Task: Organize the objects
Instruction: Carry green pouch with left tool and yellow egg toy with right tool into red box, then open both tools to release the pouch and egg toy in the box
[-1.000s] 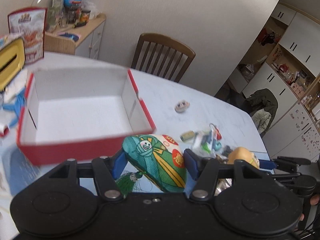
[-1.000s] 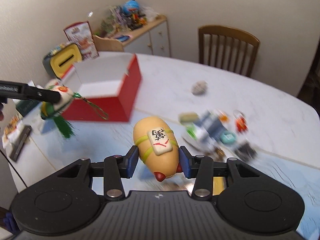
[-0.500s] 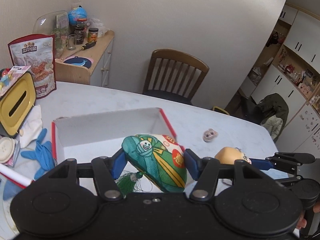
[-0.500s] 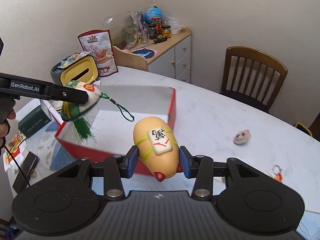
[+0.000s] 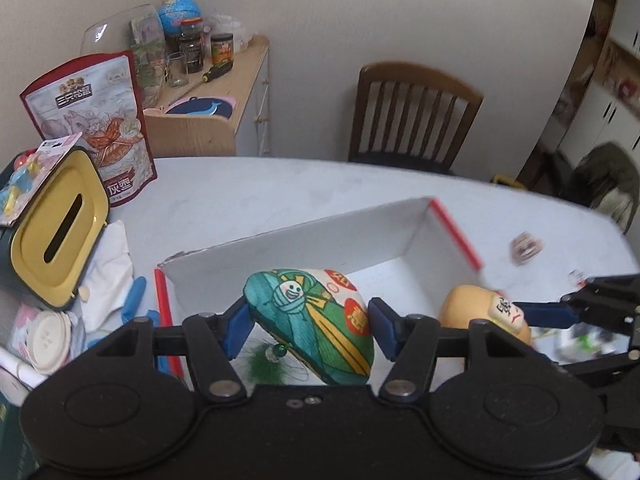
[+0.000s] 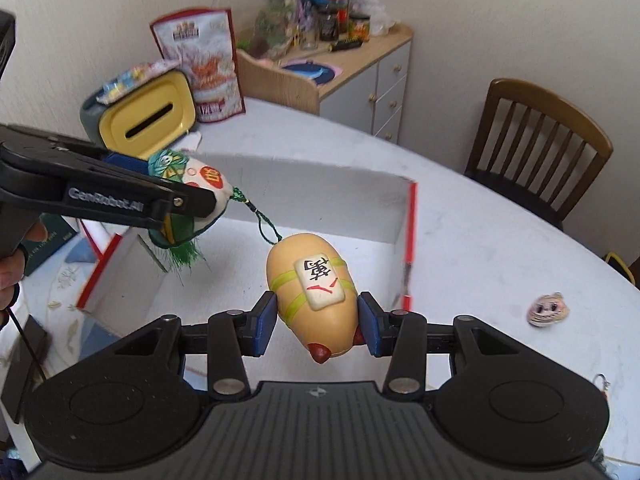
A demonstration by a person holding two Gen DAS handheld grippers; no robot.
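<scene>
The white table is carrying an open red box, with a yellow-lidded tissue box beside it. The left gripper is clamping the green pouch above the box. The right gripper is clamping the tan toy, its long axis pointing away along the fingers, over the box.

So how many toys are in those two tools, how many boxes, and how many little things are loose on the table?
Held toys: 2, green pouch and tan toy
Red box: 1
Loose head charm: 1
Total: 4
</scene>
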